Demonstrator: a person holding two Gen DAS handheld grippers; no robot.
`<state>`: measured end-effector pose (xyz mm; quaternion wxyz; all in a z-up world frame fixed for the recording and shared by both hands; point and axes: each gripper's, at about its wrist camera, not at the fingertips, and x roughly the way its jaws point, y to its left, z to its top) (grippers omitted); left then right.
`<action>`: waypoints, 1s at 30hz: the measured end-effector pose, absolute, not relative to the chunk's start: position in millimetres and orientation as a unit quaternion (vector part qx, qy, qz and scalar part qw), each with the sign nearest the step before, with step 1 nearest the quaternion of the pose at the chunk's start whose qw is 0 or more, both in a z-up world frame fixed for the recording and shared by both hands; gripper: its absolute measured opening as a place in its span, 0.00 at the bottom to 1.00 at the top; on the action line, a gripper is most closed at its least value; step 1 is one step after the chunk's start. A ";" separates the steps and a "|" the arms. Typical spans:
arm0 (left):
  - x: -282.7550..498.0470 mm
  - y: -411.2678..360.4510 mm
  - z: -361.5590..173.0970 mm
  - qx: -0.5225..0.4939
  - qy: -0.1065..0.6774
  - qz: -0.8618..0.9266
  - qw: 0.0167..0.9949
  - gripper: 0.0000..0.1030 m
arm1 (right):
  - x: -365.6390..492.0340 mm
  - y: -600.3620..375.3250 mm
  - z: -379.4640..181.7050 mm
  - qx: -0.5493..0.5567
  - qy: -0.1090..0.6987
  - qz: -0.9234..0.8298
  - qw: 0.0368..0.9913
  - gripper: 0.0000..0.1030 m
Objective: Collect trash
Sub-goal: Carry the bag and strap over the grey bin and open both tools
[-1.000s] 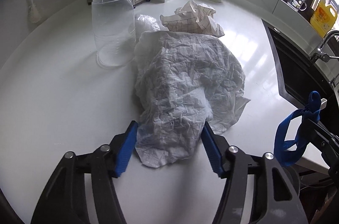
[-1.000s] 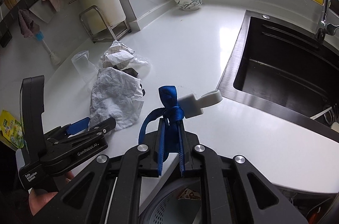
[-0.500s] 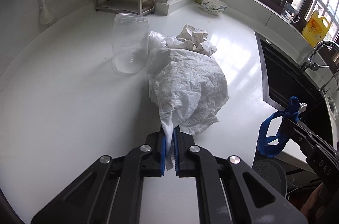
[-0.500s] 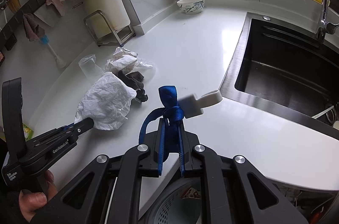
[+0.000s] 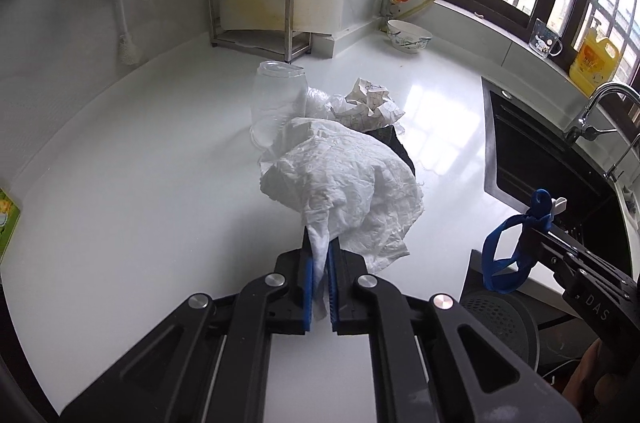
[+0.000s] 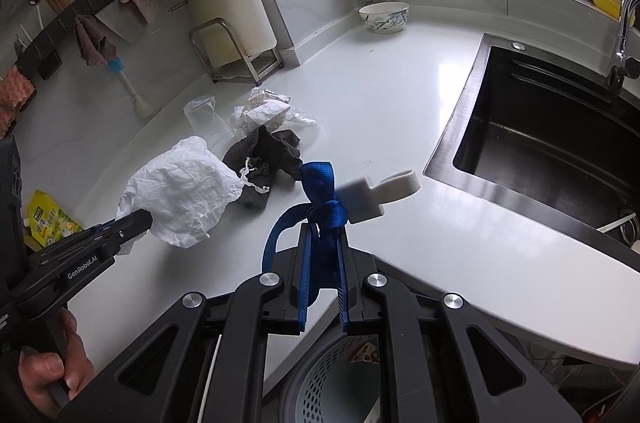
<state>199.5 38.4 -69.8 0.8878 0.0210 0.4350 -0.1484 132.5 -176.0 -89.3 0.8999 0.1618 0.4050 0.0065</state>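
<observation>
My left gripper is shut on a corner of a crumpled white paper sheet, which hangs lifted off the white counter; the same sheet shows in the right wrist view beside the left gripper. Behind it lie a dark grey rag, a crumpled grid-printed paper and an upturned clear plastic cup. My right gripper is shut on a blue strap tied to a white plastic hook. Below the counter edge stands a grey trash bin.
A black sink with a faucet lies to the right. A patterned bowl, a steel rack, a brush and a yellow bottle stand at the back. A yellow-green packet lies at the counter's left edge.
The left gripper closed on the white sheet's corner, then rose and pulled back, lifting the sheet and uncovering the dark rag. The right gripper kept its grip on the strap and rose slightly.
</observation>
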 end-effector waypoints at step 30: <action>21.4 -49.2 -61.5 0.007 0.447 -0.096 0.889 0.07 | 8.5 -253.6 -94.1 0.113 0.443 0.109 0.883 0.11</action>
